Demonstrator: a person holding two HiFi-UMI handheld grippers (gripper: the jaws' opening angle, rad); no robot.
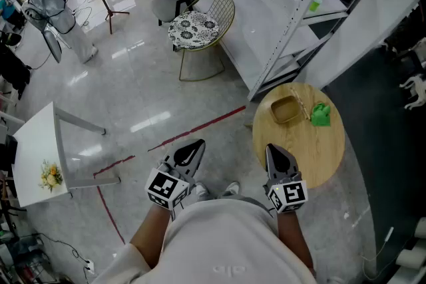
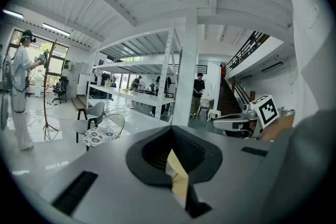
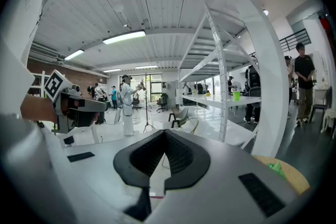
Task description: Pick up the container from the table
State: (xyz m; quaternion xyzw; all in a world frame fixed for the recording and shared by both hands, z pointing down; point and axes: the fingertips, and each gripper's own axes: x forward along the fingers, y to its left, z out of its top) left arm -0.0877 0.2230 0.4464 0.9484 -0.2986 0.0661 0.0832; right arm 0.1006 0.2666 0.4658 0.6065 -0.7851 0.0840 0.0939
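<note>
Two empty grippers, jaws closed.
Left gripper (image 1: 192, 148), right gripper (image 1: 275, 153) seemingly pre-reach; container (image 1: 286, 110) sits just beyond the right fingers (image 1: 272, 149).

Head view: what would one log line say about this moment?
phase: before pickup | container: on round table, untouched | left tongs: shut, empty | right tongs: shut, empty, short of container

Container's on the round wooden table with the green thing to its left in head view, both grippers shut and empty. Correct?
Not quite. The head view shows the green thing to the right of the container, not its left. The rest holds: both on the round wooden table, left gripper and right gripper shut and empty.
</note>
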